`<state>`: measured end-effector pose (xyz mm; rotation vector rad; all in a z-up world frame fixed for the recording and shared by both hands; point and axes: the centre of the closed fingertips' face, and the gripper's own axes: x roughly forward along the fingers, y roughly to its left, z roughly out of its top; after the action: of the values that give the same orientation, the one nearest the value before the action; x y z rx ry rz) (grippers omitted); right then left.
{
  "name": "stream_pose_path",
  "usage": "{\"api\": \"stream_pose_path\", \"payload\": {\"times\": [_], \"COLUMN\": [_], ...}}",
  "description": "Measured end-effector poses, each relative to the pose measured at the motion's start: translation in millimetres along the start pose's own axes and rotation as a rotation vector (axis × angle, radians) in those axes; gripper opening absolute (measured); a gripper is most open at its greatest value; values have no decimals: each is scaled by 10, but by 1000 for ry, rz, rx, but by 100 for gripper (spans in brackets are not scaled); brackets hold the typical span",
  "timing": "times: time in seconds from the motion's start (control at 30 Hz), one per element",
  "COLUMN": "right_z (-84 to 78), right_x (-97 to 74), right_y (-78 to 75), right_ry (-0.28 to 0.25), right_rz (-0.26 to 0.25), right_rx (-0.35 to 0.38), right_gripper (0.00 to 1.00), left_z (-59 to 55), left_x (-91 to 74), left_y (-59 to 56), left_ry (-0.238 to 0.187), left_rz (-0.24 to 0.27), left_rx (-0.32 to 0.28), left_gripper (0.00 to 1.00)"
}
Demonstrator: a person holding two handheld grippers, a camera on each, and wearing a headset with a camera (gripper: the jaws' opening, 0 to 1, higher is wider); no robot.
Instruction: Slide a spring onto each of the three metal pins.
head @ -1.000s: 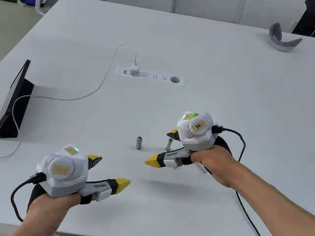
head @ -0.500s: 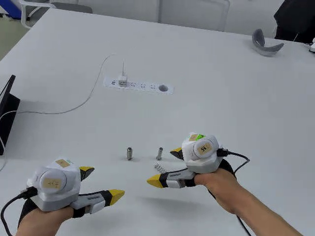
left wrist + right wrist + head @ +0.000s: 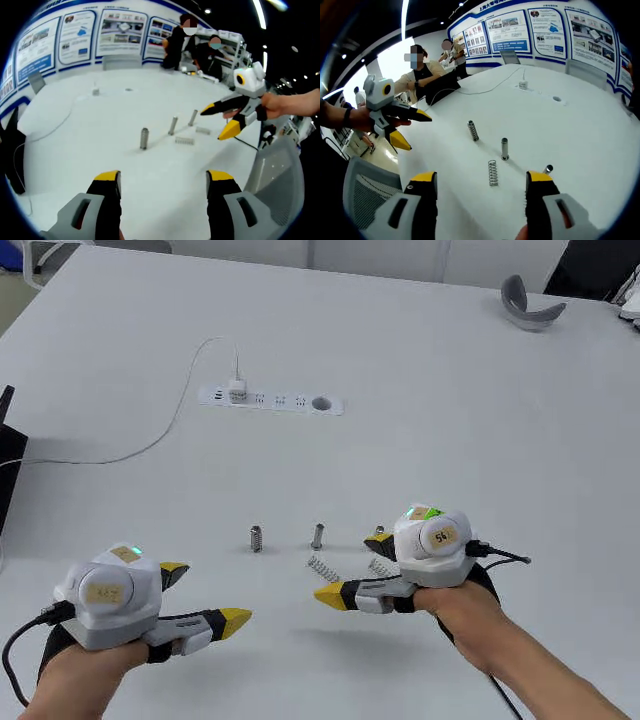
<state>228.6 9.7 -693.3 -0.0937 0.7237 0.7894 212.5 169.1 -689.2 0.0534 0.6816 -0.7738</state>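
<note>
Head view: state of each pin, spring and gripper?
Left pin: upright, carries a spring.
Middle pin: upright, bare.
Right pin: upright, bare.
Loose spring: lying flat.
Other loose spring: lying flat.
Left gripper: open, empty.
Right gripper: open, empty.

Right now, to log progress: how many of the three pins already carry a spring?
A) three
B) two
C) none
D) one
D: only the left pin wears a fitted spring; the middle pin and right pin stand bare, and two loose springs lie on the table.
</note>
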Motion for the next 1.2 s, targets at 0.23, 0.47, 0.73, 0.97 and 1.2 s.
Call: {"api": "stream_pose_path", "payload": {"times": [0.23, 0.47, 0.73, 0.97, 1.2], "right_z": [-54, -195, -259, -321, -471], "right_x": [-125, -235, -381, -497, -596], "right_y": [-82, -141, -182, -243, -252], "right_ry": [-17, -5, -14, -24, -12], "right_rz": [-24, -42, -57, -75, -84], "right_rx": [33, 64, 88, 108, 120], "right_gripper": [74, 77, 80, 82, 83], "left_z": [36, 46, 117, 150, 145], "left_x": [47, 108, 166, 236, 368], "left_y": [4, -43, -157, -270, -412], "left_ry": [4, 21, 37, 60, 87], "left_rz": [-5, -23, -51, -85, -136], "left_rx": [10, 27, 65, 109, 159], "left_gripper": [71, 71, 72, 73, 73]}}
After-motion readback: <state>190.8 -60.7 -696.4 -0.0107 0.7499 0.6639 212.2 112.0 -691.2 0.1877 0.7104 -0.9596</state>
